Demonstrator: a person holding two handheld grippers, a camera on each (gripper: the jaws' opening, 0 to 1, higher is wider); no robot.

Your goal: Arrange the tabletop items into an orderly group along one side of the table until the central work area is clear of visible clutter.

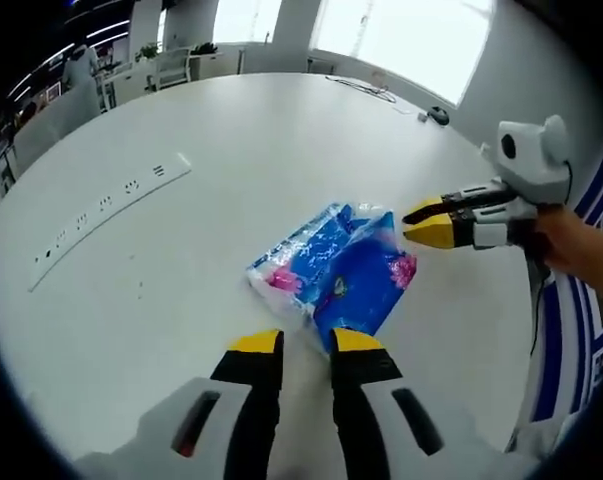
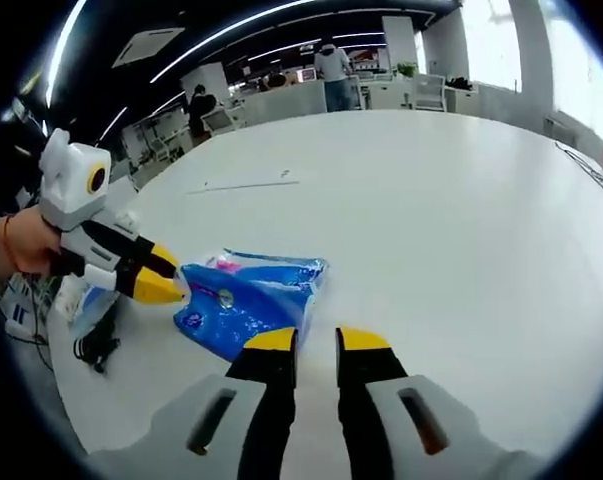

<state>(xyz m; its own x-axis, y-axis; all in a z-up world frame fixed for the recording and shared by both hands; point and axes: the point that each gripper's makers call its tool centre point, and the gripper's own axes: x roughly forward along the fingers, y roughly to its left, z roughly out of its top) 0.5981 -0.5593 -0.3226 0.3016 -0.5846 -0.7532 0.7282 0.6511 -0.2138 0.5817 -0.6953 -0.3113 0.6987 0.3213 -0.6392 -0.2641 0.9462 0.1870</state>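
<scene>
Left gripper [image 1: 307,342] sits low over the white counter [image 1: 231,170], yellow-tipped fingers [image 1: 256,343] parted by a narrow gap, released, nothing between them. The right-hand finger tip overlaps the near edge of a blue and pink plastic package [image 1: 339,264] lying flat on the counter; whether it touches cannot be told. In the left gripper view the right gripper [image 1: 427,222] comes in from the right, held by a hand [image 1: 573,243], its tips close together just beside the package's far corner. In the right gripper view the right gripper [image 2: 316,340] has its fingers [image 2: 362,340] slightly apart, gripping nothing, tips just short of the package [image 2: 249,296]. The left gripper [image 2: 171,276] points in from the left, tips at the package's edge. A white power strip [image 1: 106,208] lies well apart from the package. A dark mouse [image 1: 438,114] and a cable [image 1: 366,89] rest near the far counter edge.
</scene>
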